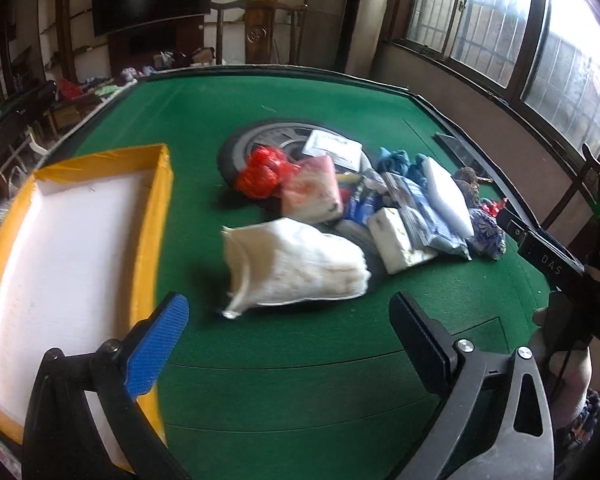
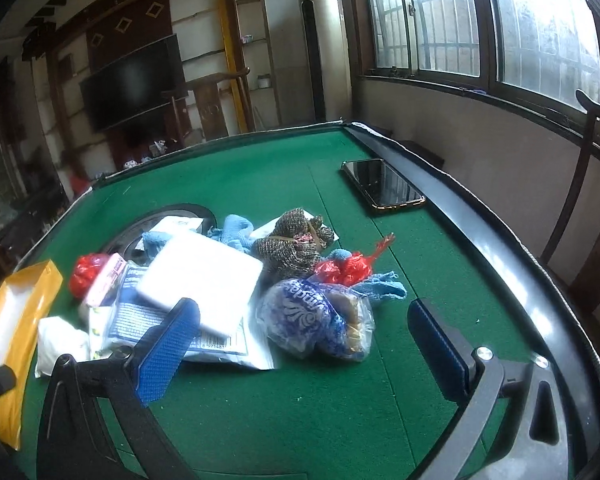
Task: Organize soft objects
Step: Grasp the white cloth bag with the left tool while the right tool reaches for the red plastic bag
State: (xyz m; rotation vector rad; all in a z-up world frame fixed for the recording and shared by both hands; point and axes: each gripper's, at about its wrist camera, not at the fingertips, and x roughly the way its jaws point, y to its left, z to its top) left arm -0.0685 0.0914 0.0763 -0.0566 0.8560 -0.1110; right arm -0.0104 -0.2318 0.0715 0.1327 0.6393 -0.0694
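left wrist view: left gripper (image 1: 288, 332) wide, empty, near blurred, perhaps cloth, white bag (image 1: 296, 266).

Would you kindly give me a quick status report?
Left gripper open, empty. Right gripper open, empty. White cloth bag on green felt table, beside yellow-rimmed foam tray. Nothing blocking.

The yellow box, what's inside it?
Nothing can be seen inside the yellow box, only its bare white floor. The left hand-held gripper covers the near corner, so that part stays hidden.
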